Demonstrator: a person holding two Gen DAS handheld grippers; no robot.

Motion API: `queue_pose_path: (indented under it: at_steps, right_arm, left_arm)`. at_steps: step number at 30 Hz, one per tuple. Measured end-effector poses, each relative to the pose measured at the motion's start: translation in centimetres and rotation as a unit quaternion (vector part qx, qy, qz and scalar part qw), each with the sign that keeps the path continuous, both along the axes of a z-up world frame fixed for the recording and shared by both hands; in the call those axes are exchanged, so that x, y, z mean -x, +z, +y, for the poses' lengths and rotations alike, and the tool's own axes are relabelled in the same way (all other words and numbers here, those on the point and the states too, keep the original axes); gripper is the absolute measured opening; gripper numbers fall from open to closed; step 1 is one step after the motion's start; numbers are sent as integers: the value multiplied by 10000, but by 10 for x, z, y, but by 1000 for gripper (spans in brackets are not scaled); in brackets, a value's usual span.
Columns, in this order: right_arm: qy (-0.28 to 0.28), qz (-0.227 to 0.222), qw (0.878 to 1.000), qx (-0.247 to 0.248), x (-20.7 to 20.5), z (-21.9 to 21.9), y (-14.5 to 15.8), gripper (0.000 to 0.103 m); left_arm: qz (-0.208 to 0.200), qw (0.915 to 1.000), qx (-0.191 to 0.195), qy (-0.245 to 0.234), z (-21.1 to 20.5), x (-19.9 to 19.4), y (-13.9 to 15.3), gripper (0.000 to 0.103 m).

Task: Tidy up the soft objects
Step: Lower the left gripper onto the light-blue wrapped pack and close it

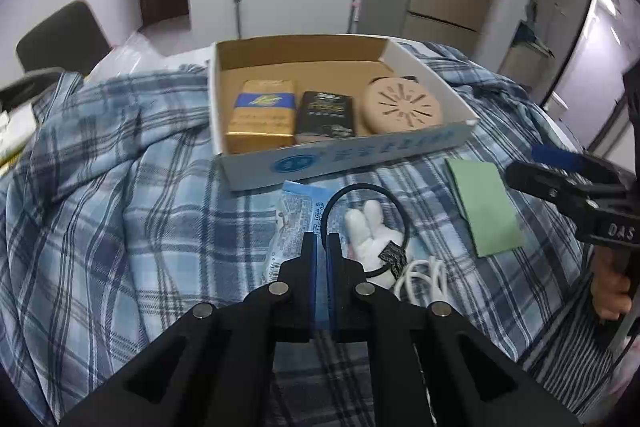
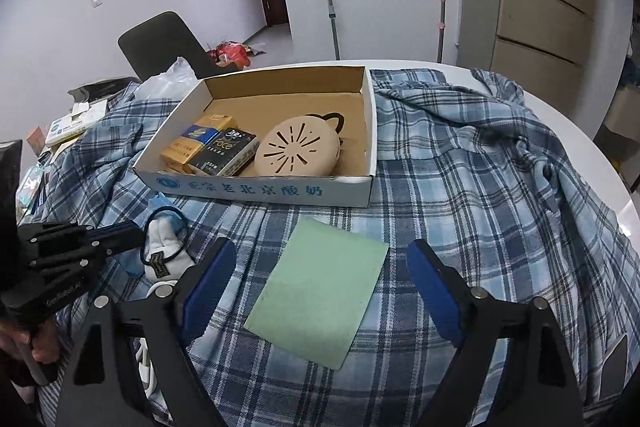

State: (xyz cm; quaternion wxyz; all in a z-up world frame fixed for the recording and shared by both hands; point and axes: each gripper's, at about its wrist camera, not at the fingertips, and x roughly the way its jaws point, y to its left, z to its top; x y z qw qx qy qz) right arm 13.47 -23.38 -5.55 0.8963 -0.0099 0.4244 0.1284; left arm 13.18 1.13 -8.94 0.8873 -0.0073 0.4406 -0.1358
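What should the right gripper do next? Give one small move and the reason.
Probably lower the right gripper and close on the green cloth: its jaws are open, straddling the cloth, which lies flat outside the cardboard box. The left gripper looks shut beside the white plush.

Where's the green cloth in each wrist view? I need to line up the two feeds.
Left wrist: green cloth lies at right, on the plaid fabric, just below the box's right front corner, near the right gripper.
Right wrist: green cloth lies at centre, between the open fingers of the right gripper.
Shared landmark: the cardboard box lies just beyond the cloth in both.
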Motion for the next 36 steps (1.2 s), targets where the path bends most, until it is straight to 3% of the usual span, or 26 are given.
queue_pose_path:
  at_steps: [6,9,13,15,18,22,24,26,36]
  right_arm:
    - [3,58,10000,5,-1,1,-2,87]
    - [-23,28,10000,25,0,1,-2,87]
    - [-74,4,10000,15,-1,-2,-1,87]
    - [-84,15,10000,13,-1,-2,-1,87]
    - [-66,24,10000,10,-2,-2,-1,87]
    - [-48,-7,10000,17,0,-1,0,87]
    - [-51,1,10000,19,-1,-1,0,87]
    - [-56,25,10000,14,-1,-2,0,87]
    - [-38,52,10000,2,-1,-2,-1,87]
  left_arm:
    - [21,10000,-92,-16,-3,1,-3,5]
    - [-2,9999,102,26,3,2,-1,5]
    - [-342,9983,360,310,19,10,11,6]
    - [-283,9983,202,462,22,12,11,11]
    - [-72,9993,199,293,20,11,7,15]
    - [-31,9999,-87,145,11,15,7,22]
    - [-23,9999,-105,90,10,15,6,44]
    - [-54,9999,-78,32,9,16,6,56]
    - [265,9993,-265,-35,4,9,-7,56]
